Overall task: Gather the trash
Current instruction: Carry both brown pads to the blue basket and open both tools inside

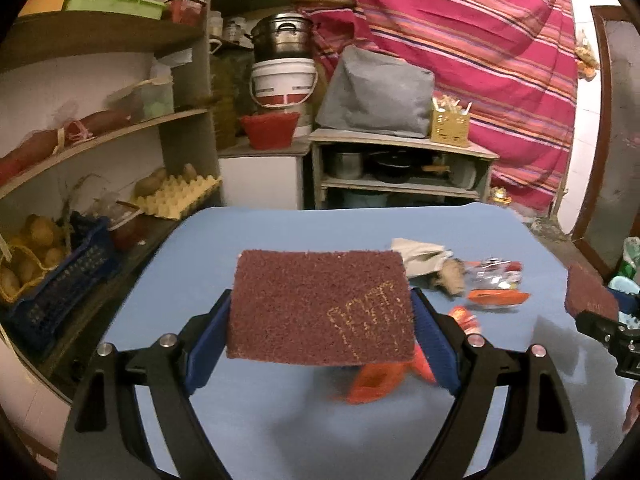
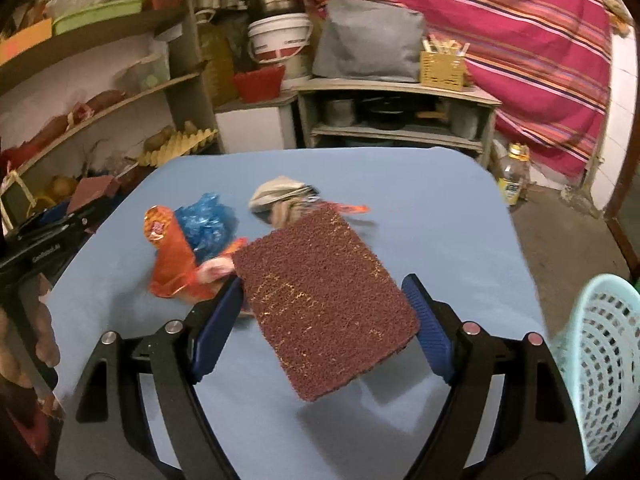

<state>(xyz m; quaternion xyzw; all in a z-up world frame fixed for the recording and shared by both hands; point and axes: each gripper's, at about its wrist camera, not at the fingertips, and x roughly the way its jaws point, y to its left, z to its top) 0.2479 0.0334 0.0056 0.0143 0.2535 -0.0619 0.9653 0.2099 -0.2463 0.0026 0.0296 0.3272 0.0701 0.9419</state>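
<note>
My left gripper [image 1: 320, 324] is shut on a maroon scouring pad [image 1: 320, 304], held flat above the blue table [image 1: 280, 420]. An orange wrapper [image 1: 372, 384] lies under it. More trash lies to the right: a beige paper bag [image 1: 420, 256], a silver wrapper [image 1: 496, 272] and an orange packet [image 1: 496, 298]. My right gripper [image 2: 324, 304] is shut on a second maroon scouring pad [image 2: 324, 304], tilted above the table [image 2: 440, 220]. To its left lie an orange wrapper [image 2: 172, 264] and a blue plastic bag [image 2: 208, 220]; a crumpled beige bag [image 2: 276, 196] lies behind.
A pale turquoise basket [image 2: 600, 360] stands at the table's right edge. Shelves [image 1: 100, 140] with an egg tray, potatoes and a blue crate stand on the left. A low cabinet [image 1: 400, 168] with pots stands behind the table, and a plastic jar [image 2: 514, 178] sits on the floor.
</note>
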